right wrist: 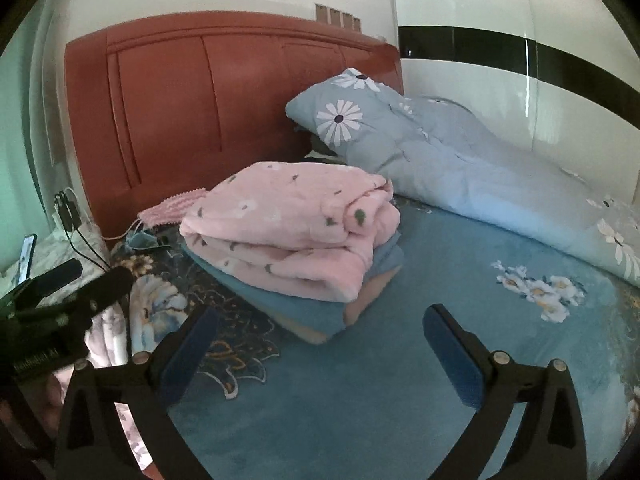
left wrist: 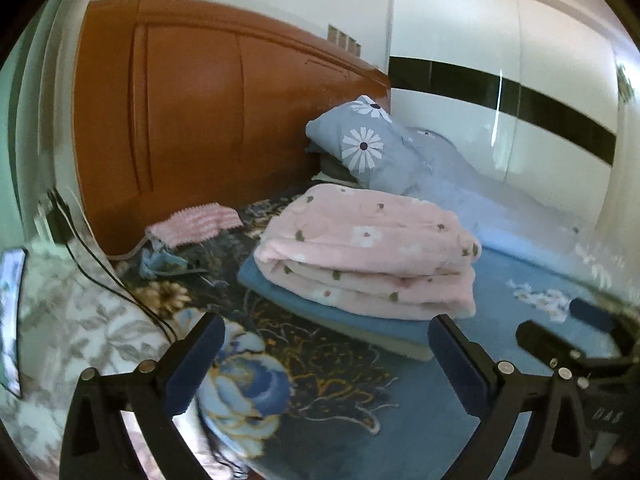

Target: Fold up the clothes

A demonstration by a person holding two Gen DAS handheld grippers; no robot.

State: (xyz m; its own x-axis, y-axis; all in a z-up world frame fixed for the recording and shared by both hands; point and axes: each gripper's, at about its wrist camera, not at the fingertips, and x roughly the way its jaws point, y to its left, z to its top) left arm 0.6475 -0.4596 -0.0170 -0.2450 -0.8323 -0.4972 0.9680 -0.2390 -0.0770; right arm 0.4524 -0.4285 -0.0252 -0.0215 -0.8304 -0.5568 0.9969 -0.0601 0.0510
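A folded pink fleece garment with small flowers (left wrist: 368,256) lies on top of a folded blue garment (left wrist: 320,312) on the bed; the stack also shows in the right wrist view (right wrist: 288,232), with the blue piece (right wrist: 296,308) under it. My left gripper (left wrist: 326,340) is open and empty, just in front of the stack. My right gripper (right wrist: 320,336) is open and empty, in front of the stack's near corner. The right gripper also shows in the left wrist view (left wrist: 568,328), and the left gripper in the right wrist view (right wrist: 80,280).
The bed has a blue floral blanket (right wrist: 400,380). A grey-blue daisy pillow (left wrist: 360,144) and quilt (right wrist: 480,176) lie at the back right. A wooden headboard (left wrist: 192,112) stands behind. A pink striped knit (left wrist: 196,220), cables (left wrist: 112,280) and a phone (right wrist: 28,256) sit left.
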